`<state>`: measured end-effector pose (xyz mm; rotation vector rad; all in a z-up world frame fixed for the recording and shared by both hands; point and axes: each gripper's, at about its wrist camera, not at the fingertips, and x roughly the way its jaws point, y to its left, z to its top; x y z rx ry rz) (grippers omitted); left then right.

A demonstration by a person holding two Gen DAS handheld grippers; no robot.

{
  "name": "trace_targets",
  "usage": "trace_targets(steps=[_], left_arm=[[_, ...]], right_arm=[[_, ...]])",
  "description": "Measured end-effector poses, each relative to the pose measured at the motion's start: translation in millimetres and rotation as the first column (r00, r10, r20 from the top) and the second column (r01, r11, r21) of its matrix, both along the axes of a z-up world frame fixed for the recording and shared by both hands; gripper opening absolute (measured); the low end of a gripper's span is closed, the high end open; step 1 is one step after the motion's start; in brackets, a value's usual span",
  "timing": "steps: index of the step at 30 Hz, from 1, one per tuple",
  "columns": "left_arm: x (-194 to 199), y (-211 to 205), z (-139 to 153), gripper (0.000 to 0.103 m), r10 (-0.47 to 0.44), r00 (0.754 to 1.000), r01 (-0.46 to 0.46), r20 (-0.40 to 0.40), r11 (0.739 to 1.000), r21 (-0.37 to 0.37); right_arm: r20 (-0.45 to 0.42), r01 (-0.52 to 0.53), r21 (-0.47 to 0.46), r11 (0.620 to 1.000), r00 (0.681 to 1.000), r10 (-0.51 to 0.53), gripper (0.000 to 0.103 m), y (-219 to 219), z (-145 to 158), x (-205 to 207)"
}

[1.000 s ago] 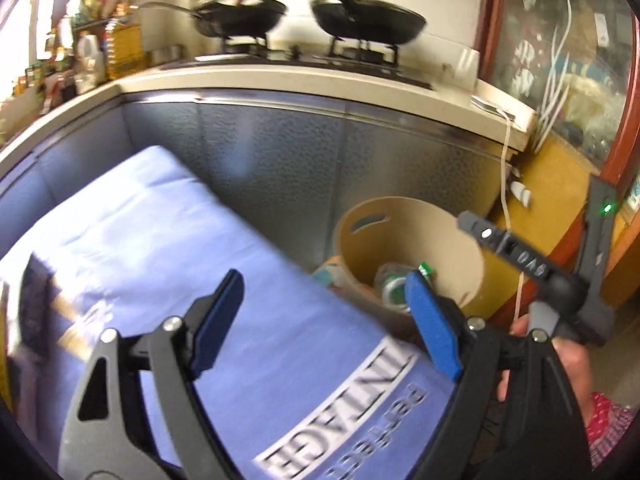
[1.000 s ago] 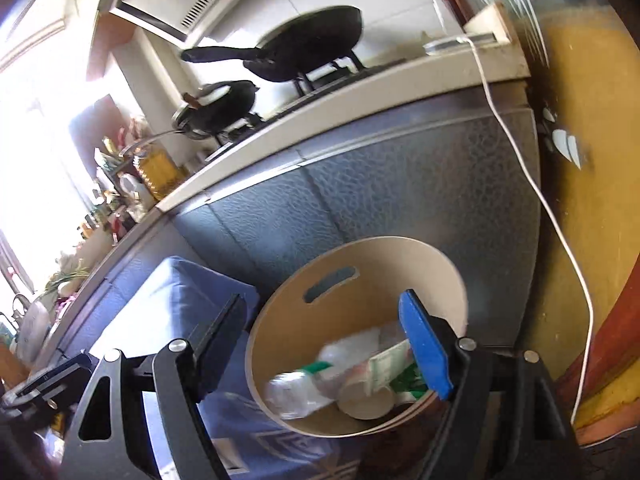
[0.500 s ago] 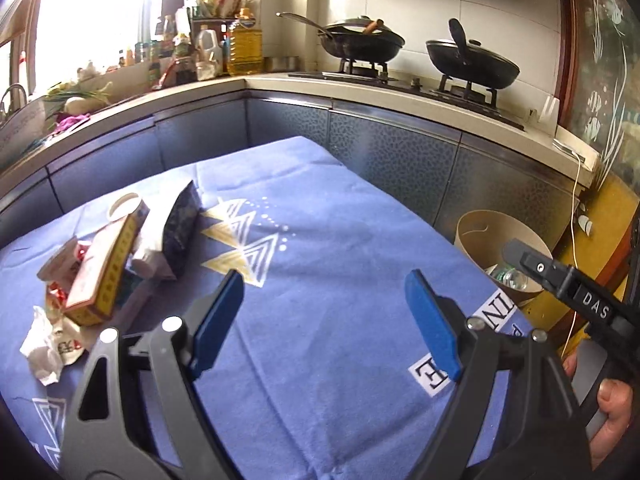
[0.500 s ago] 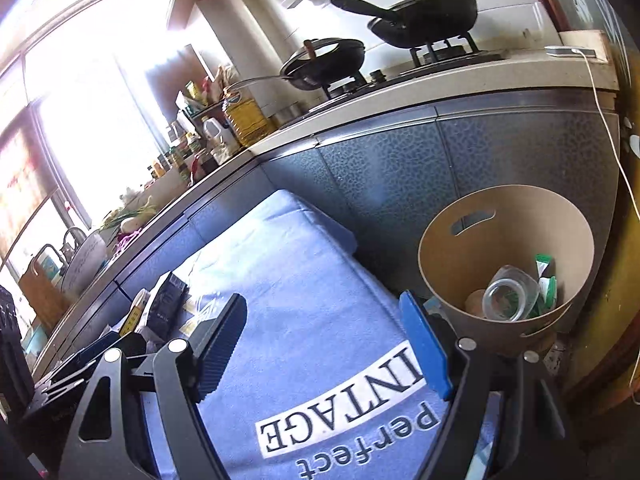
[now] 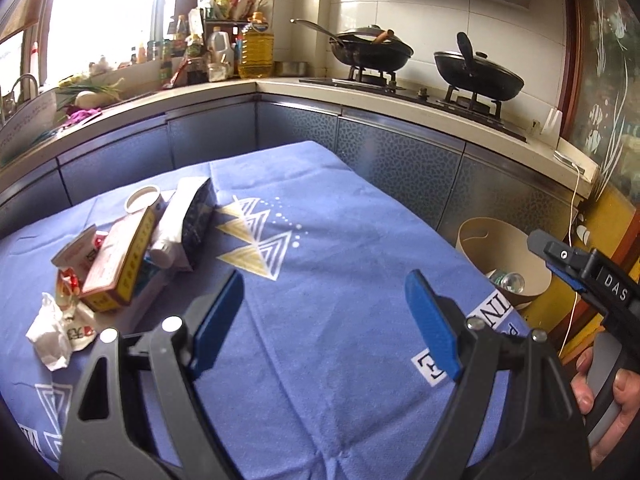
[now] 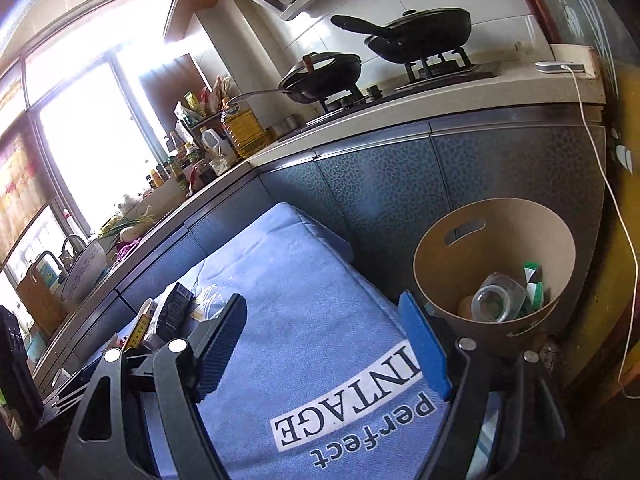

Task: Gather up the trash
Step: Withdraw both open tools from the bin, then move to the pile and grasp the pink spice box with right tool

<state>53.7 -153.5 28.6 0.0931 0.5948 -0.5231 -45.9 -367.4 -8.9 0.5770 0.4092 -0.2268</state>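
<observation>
While trash sits at the cloth's left edge, both grippers (left, right) gape wide, empty; bin beside.

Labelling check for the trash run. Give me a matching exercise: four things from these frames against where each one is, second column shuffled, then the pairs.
Things:
1. clear plastic bottle
2. crumpled white paper
3. lidded black pan
4. yellow oil bottle

Places:
A. on the stove burner nearest the glass door
B. on the blue cloth, at the near end of the trash pile
C. inside the tan bin
D. in the corner of the counter, among other bottles

Pairs: 1-C, 2-B, 3-A, 4-D
</observation>
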Motion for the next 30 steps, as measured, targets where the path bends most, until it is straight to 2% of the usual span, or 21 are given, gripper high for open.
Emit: trace_targets(steps=[9,15,20,30], left_arm=[[-20.7,-46.8,-3.5,0.079,-0.096,0.995,0.096,0.005,0.994,0.050],[-30.6,-67.6,-9.5,0.079,-0.130,0.992,0.129,0.005,0.987,0.096],[-30.5,-67.7,-12.3,0.079,-0.117,0.993,0.116,0.002,0.987,0.111],[-21.6,-46.0,-15.8,0.080,-0.065,0.998,0.065,-0.010,0.994,0.091]], right_arm=[[-0.005,0.072,0.026,0.997,0.997,-0.072,0.077,-26.6,-10.0,-34.1],[-0.017,0.100,0.060,0.993,0.995,-0.099,0.077,-40.2,-19.2,-43.3],[-0.014,0.084,0.063,0.995,0.996,-0.083,0.077,-36.9,-19.5,-40.3],[-0.017,-0.002,0.018,1.000,1.000,0.002,0.077,-8.9,-11.7,-20.6]])
